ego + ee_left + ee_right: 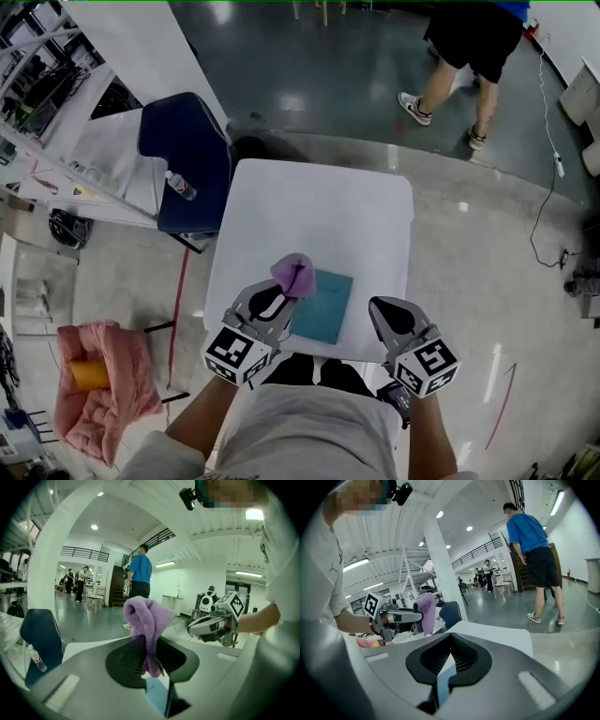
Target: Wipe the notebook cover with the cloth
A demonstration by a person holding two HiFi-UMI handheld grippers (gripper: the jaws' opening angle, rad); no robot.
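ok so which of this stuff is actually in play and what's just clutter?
In play: purple cloth, gripped in left claw; teal notebook on white table.
Clutter: blue chair, water bottle on it, pink fabric bundle, passer-by. Right claw empty.

— How's the light?
— Bright and even. Ceiling lamps (94, 527) overhead throw glare patches on the glossy floor (291, 103), and the white table (319, 216) nearly washes out.
— Shadows?
— Soft and faint.
— And sharpness?
— Both gripper views bend hard toward their black round edges. The cloth (145, 620) is crisp, while the far hall is softer.
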